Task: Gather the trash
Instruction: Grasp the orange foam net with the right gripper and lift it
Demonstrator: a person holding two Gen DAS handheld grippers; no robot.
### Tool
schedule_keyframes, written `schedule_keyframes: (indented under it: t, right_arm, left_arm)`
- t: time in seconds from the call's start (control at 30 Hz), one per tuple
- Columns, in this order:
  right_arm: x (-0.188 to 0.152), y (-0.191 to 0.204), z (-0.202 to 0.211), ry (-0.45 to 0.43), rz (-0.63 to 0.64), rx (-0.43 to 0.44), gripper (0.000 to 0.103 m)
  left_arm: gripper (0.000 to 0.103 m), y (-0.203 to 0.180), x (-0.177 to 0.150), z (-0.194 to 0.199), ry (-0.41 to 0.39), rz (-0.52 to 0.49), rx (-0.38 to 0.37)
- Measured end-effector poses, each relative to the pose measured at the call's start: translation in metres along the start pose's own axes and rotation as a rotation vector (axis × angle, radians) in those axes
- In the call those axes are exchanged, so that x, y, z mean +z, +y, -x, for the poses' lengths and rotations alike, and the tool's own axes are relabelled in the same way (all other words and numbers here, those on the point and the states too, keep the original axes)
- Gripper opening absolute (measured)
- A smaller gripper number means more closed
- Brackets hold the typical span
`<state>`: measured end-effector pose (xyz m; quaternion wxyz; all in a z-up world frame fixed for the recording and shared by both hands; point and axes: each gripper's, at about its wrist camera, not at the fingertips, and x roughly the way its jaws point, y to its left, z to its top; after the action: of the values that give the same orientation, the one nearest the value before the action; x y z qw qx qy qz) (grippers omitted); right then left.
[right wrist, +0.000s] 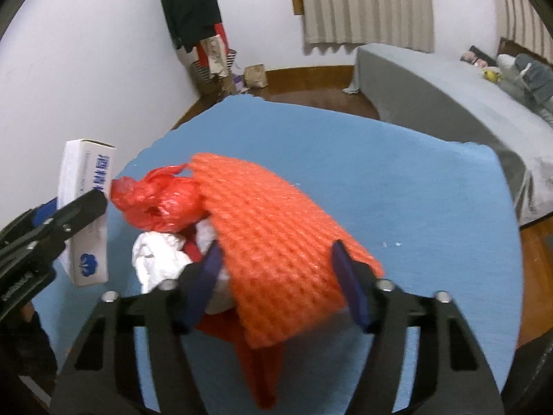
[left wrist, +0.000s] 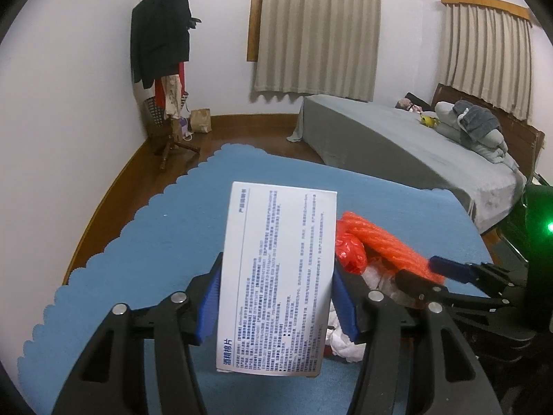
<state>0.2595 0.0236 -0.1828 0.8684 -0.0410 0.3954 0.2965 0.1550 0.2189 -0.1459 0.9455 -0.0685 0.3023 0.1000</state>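
My left gripper (left wrist: 274, 297) is shut on a white cardboard box (left wrist: 276, 276) printed with blue text, held upright above the blue mat (left wrist: 138, 249). The box also shows in the right wrist view (right wrist: 84, 214), with the left gripper's fingers (right wrist: 79, 211) on it. My right gripper (right wrist: 280, 287) is shut on an orange foam net (right wrist: 273, 235). Under the net lie a red plastic bag (right wrist: 155, 197) and crumpled white paper (right wrist: 155, 259). In the left wrist view the net (left wrist: 383, 238) and red bag (left wrist: 349, 252) sit right of the box, with the right gripper (left wrist: 432, 273) on the net.
A grey-covered bed (left wrist: 397, 138) with pillows stands at the right. A coat rack (left wrist: 166, 69) with dark clothes and a paper bag (left wrist: 201, 121) are in the far corner. Wooden floor (left wrist: 242, 138) surrounds the mat. Curtains (left wrist: 318, 27) hang on the far wall.
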Motion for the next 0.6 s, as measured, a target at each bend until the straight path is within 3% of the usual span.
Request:
schedule_keyframes:
  t: [0.03, 0.17, 0.6]
  right_arm:
    - [0.000, 0.000, 0.000, 0.005, 0.002, 0.019, 0.034]
    - [0.002, 0.002, 0.007, 0.004, 0.004, 0.051, 0.016]
    - [-0.002, -0.008, 0.063, -0.070, -0.050, 0.061, 0.014]
  left_arm:
    - [0.056, 0.000, 0.000, 0.000, 0.000, 0.001, -0.001]
    - [0.056, -0.001, 0.001, 0.000, 0.001, -0.001, -0.007]
    - [0.056, -0.021, 0.010, 0.017, -0.018, -0.018, -0.033]
